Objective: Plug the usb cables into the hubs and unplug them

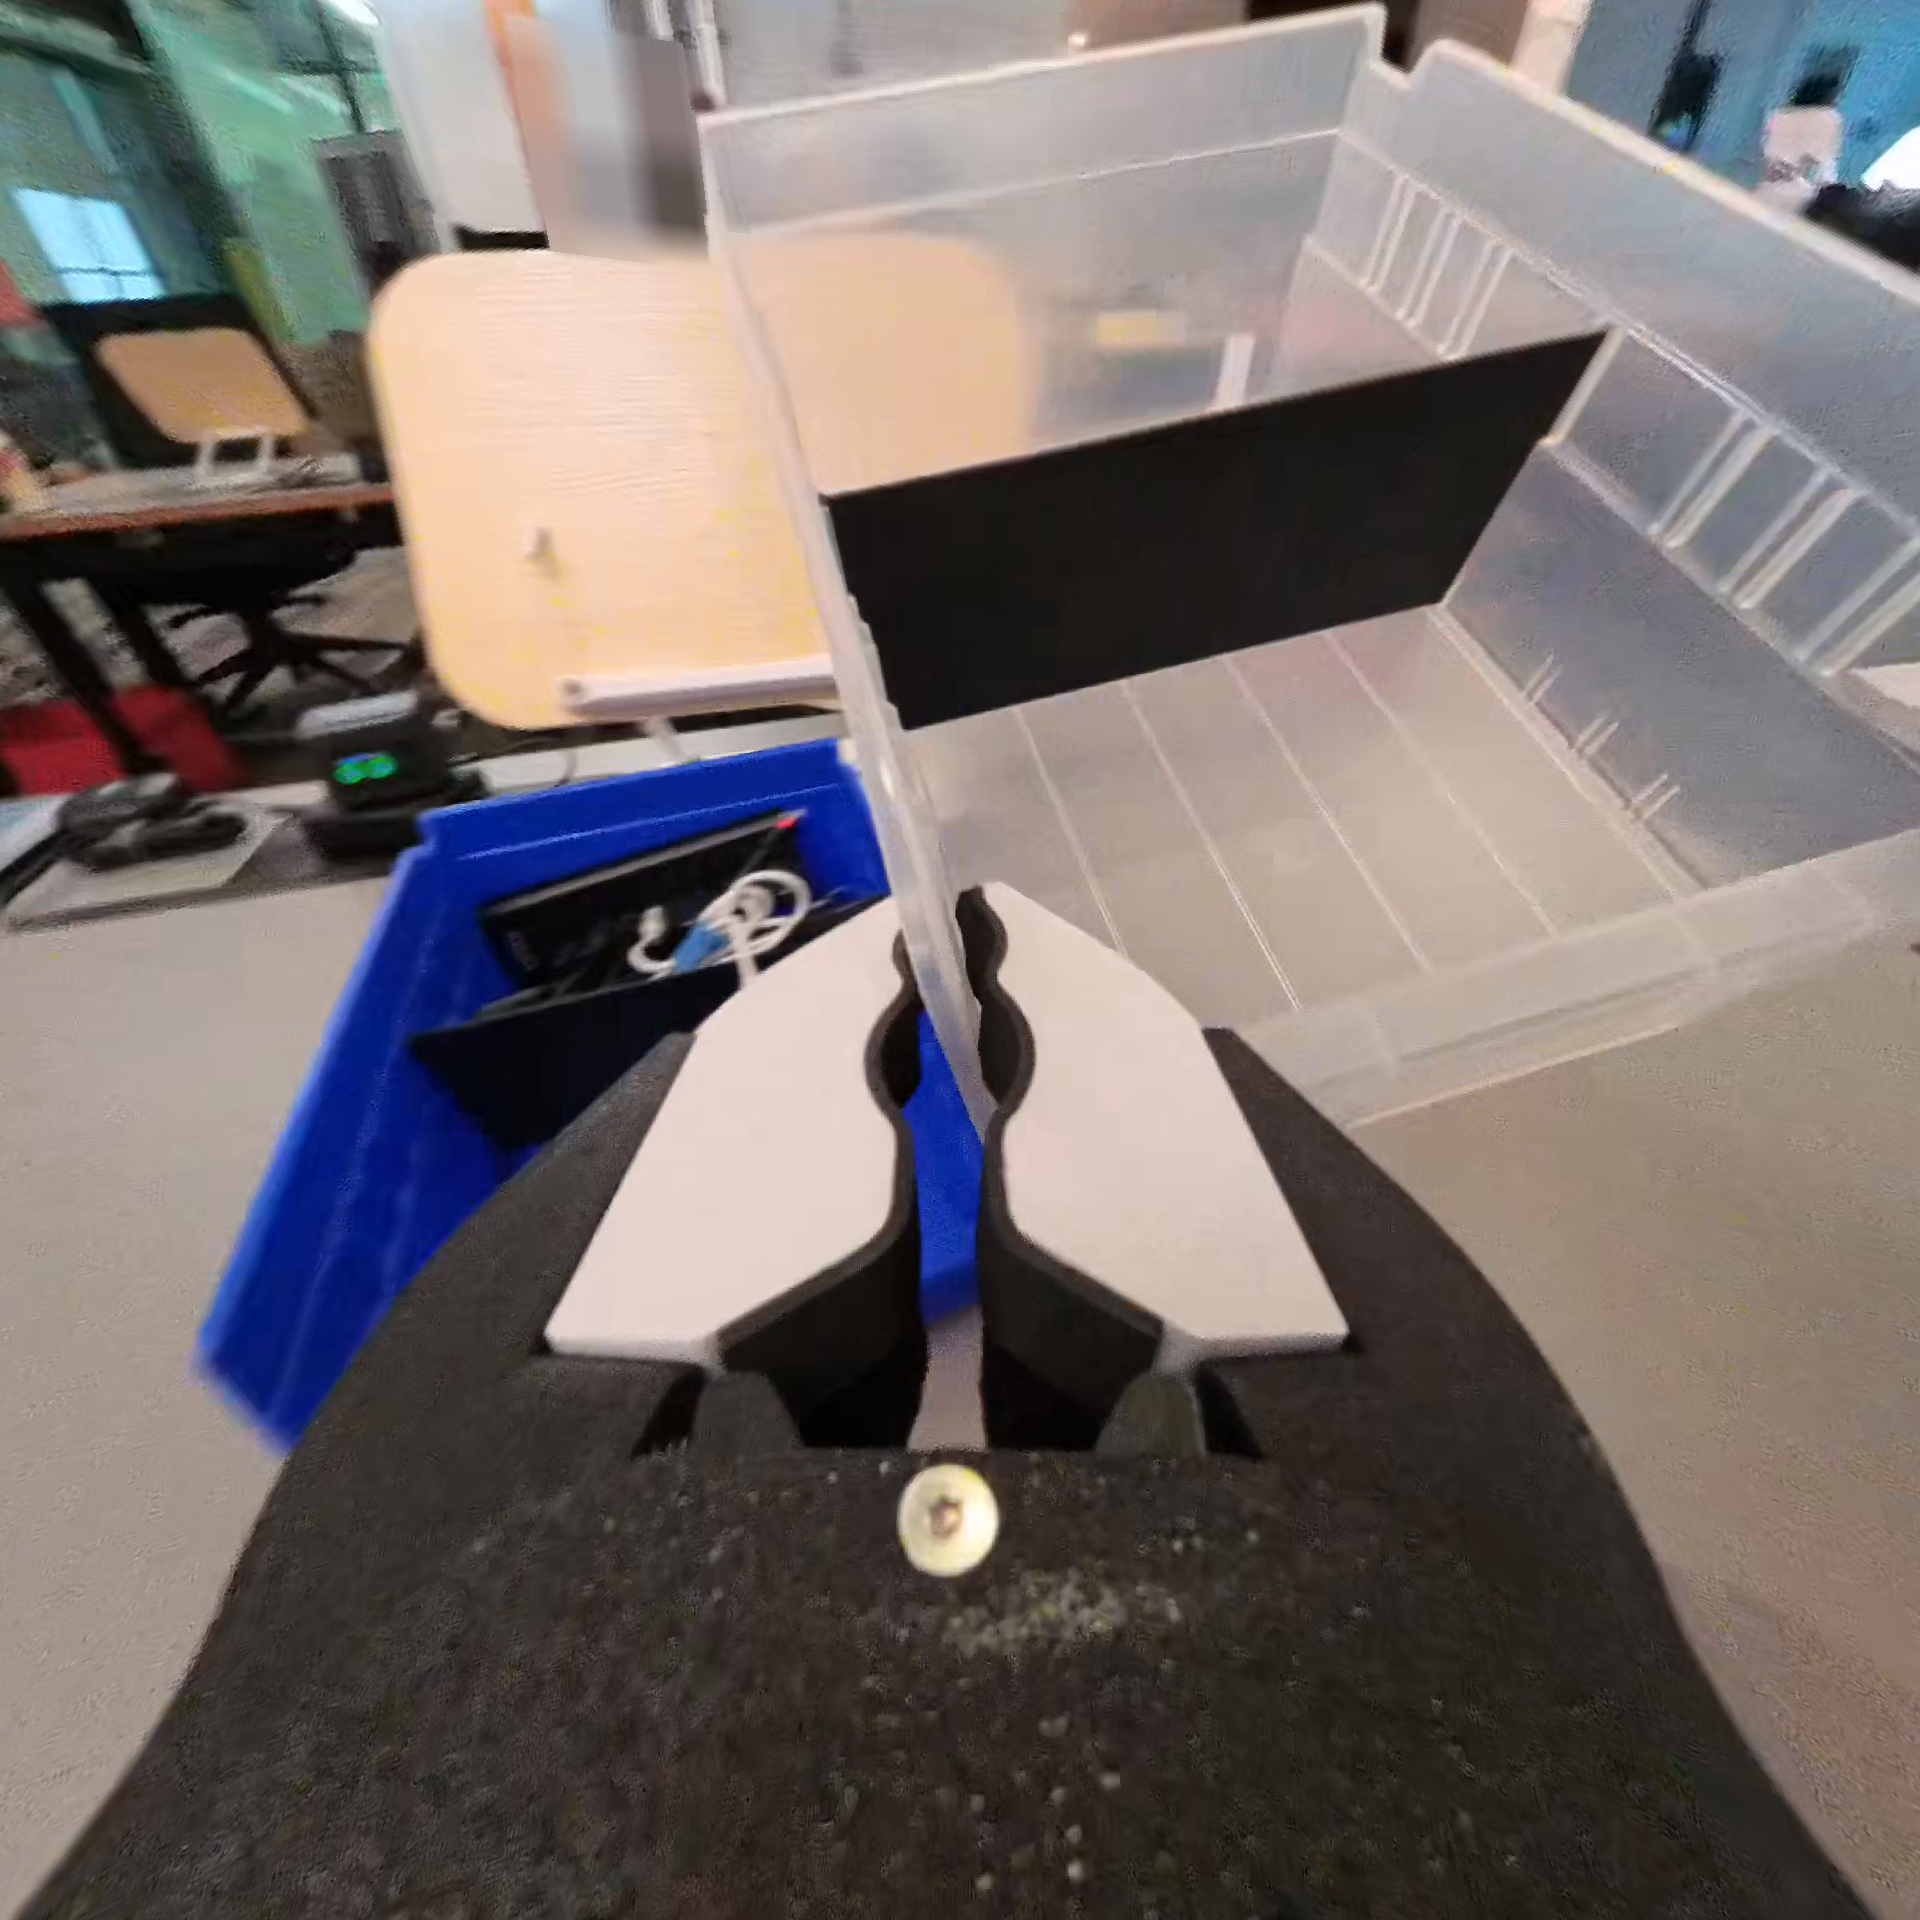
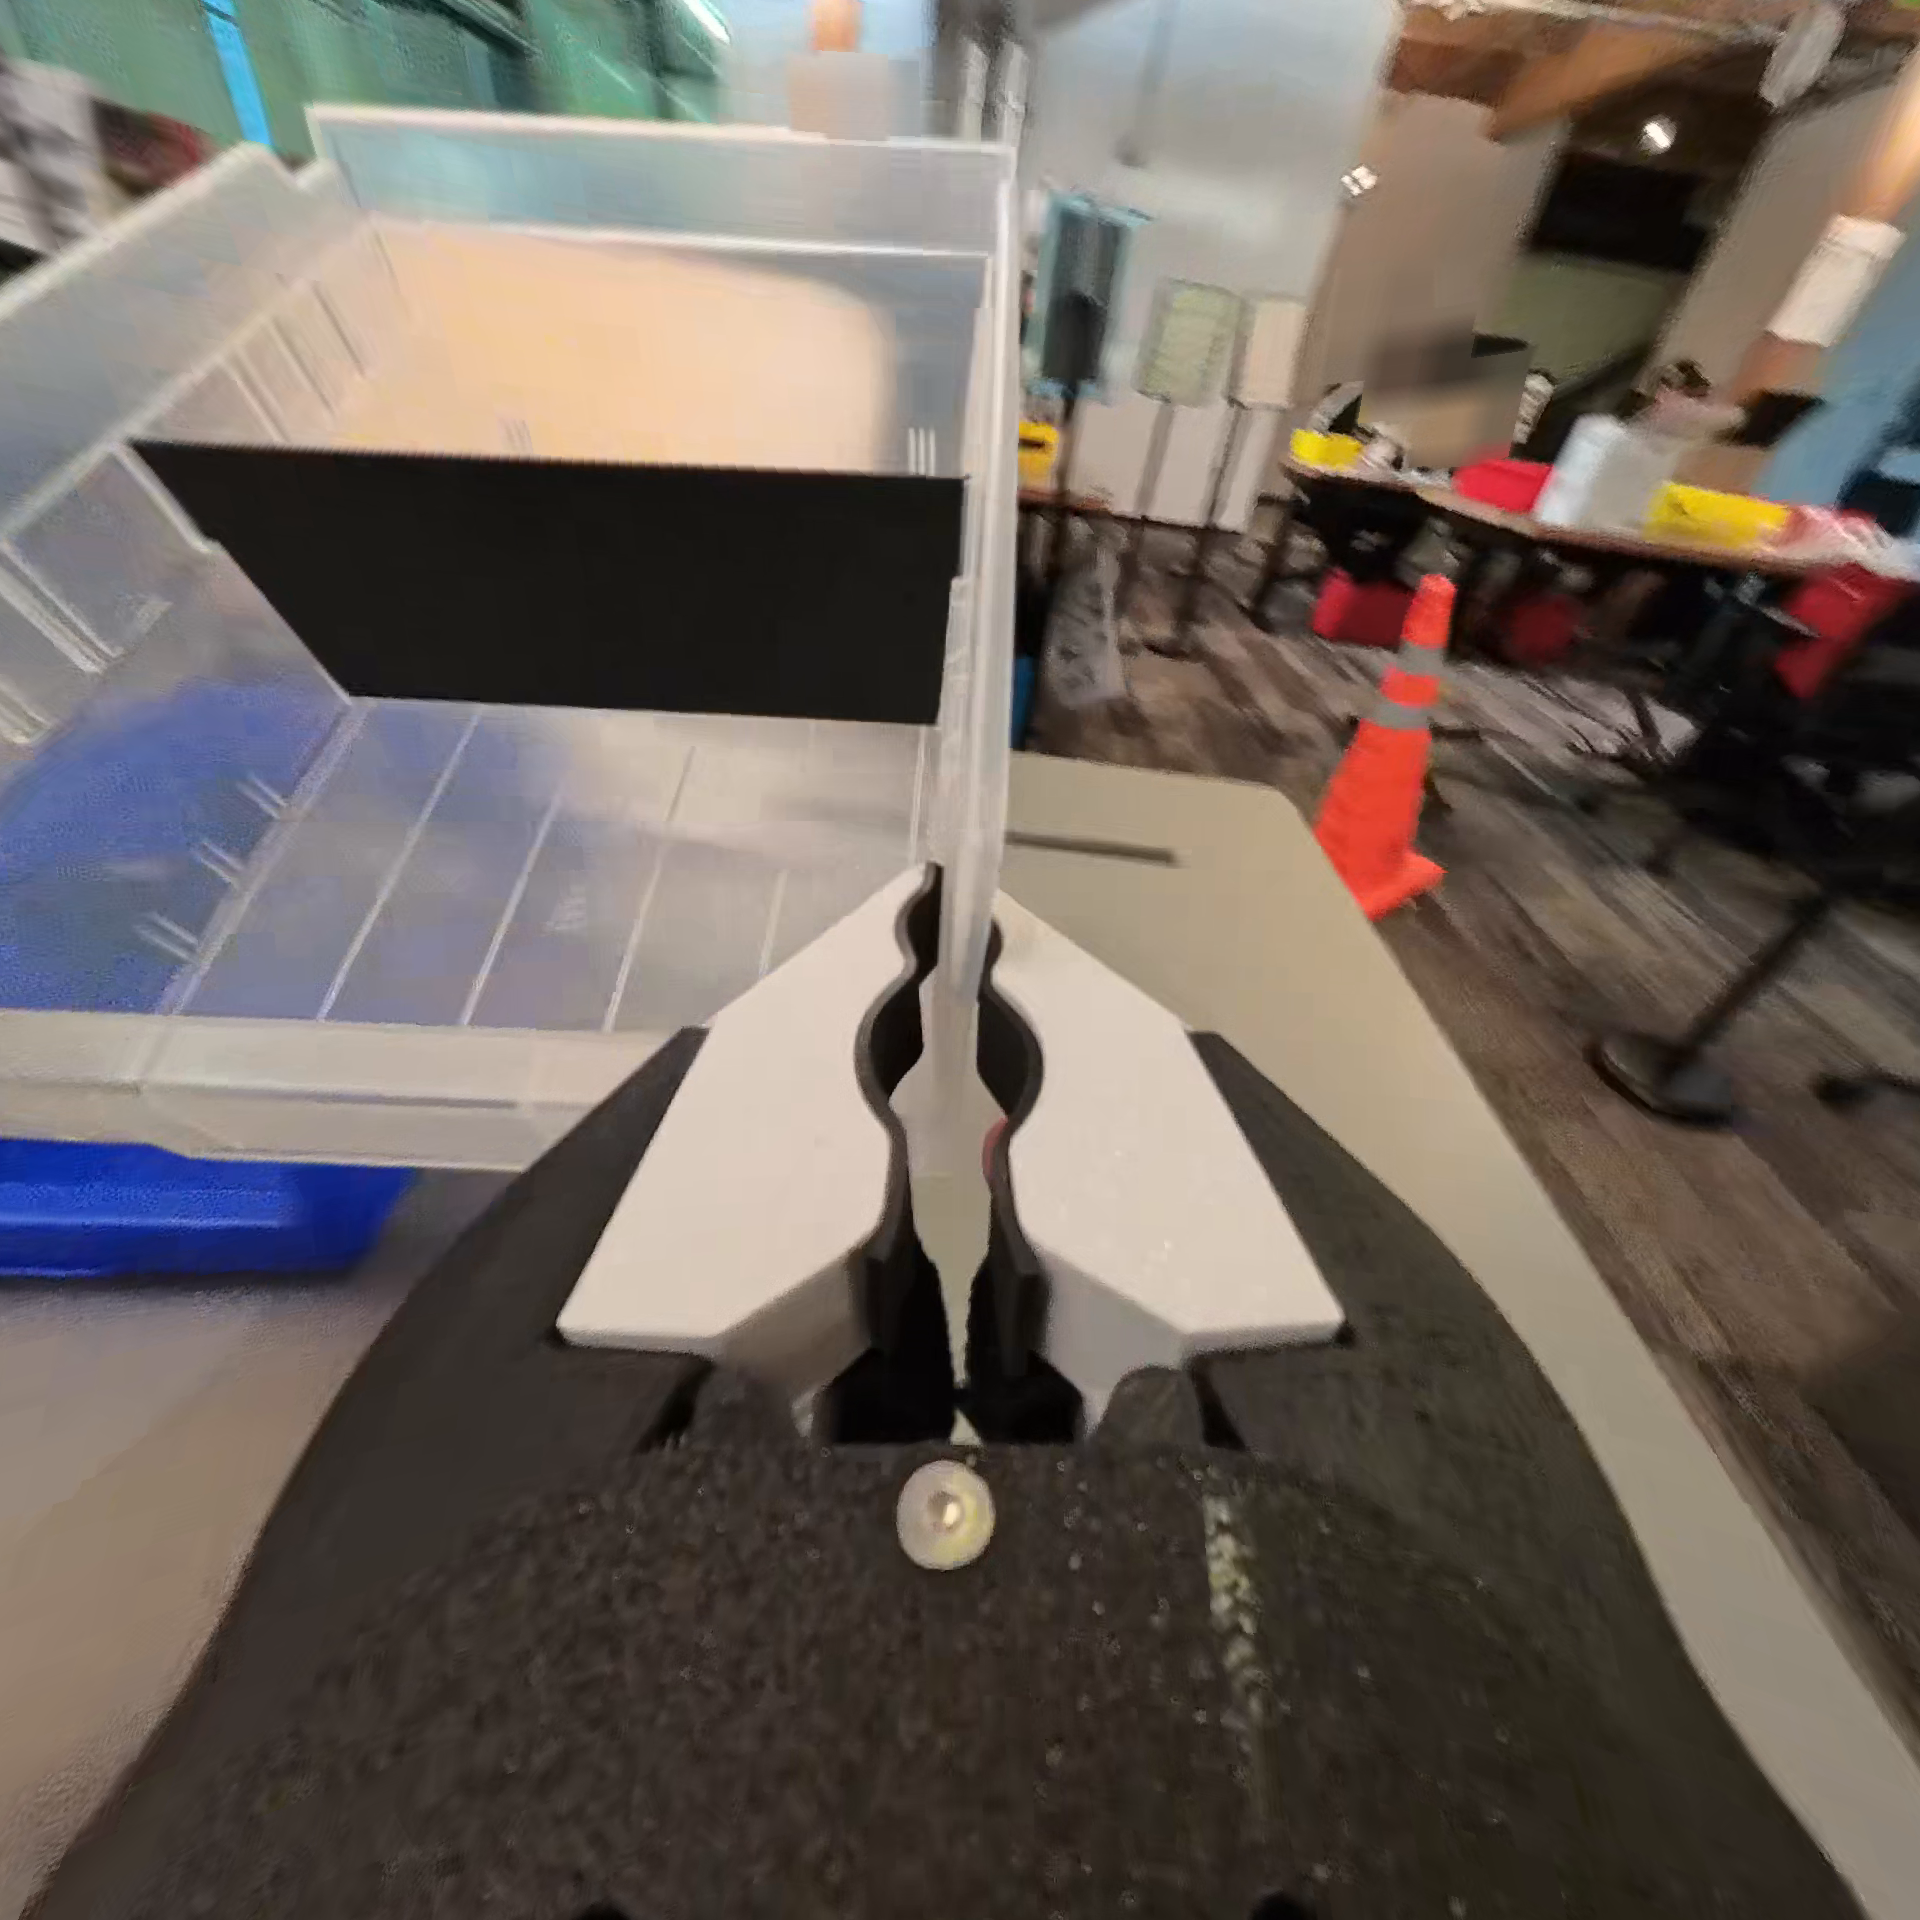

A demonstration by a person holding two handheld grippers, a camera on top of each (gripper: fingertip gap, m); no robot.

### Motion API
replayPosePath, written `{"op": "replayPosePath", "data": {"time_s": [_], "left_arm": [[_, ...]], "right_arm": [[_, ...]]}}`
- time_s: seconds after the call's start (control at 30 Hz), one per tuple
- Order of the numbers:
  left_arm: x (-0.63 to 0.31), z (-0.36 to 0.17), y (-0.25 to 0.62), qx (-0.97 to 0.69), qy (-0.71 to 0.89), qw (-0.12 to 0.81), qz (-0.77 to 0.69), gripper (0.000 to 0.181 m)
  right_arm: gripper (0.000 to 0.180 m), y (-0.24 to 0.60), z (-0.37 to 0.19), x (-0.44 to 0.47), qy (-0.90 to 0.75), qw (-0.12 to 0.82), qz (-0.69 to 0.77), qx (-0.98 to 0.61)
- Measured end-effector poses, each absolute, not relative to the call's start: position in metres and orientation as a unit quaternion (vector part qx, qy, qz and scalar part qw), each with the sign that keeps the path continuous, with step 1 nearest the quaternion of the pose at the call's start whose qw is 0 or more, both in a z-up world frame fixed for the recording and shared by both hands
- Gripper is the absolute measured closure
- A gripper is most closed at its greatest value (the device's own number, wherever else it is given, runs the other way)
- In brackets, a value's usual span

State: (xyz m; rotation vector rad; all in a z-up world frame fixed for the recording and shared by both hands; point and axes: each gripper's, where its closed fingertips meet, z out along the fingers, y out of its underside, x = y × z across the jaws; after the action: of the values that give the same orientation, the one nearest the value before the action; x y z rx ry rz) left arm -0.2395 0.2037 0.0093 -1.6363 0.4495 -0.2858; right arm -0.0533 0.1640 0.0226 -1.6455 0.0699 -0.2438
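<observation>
Clear bin (image 1: 1662,582), black divider (image 1: 1195,551), blue bin (image 1: 343,1143), possibly white cable (image 1: 748,914)

Left gripper (image 1: 940,997) and right gripper (image 2: 951,997) each pinch a thin wall.

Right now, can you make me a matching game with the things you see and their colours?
Things:
1. bin held by both grippers
2. divider inside that bin
3. bin with cables
4. cone on the floor

Colours:
A. orange
B. clear
C. blue
D. black

Pairs: 1-B, 2-D, 3-C, 4-A
</observation>
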Motion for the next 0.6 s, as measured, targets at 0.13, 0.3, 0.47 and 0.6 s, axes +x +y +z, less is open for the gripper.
{"op": "replayPosePath", "data": {"time_s": [0.13,0.3,0.47,0.6], "left_arm": [[-0.135,-0.037,0.231,-0.734,0.253,0.617,-0.126,0.176],[-0.082,-0.113,0.254,-0.792,0.263,0.534,-0.132,0.176],[-0.077,-0.129,0.262,-0.802,0.256,0.523,-0.135,0.175],[-0.066,-0.131,0.254,-0.794,0.302,0.503,-0.158,0.168]], "right_arm": [[0.178,0.169,-0.03,0.049,0.11,0.626,-0.128,-0.761],[0.178,0.195,-0.109,0.101,0.127,0.539,-0.104,-0.826],[0.178,0.208,-0.139,0.104,0.139,0.526,-0.068,-0.836],[0.172,0.212,-0.139,0.118,0.163,0.516,-0.085,-0.837]]}}
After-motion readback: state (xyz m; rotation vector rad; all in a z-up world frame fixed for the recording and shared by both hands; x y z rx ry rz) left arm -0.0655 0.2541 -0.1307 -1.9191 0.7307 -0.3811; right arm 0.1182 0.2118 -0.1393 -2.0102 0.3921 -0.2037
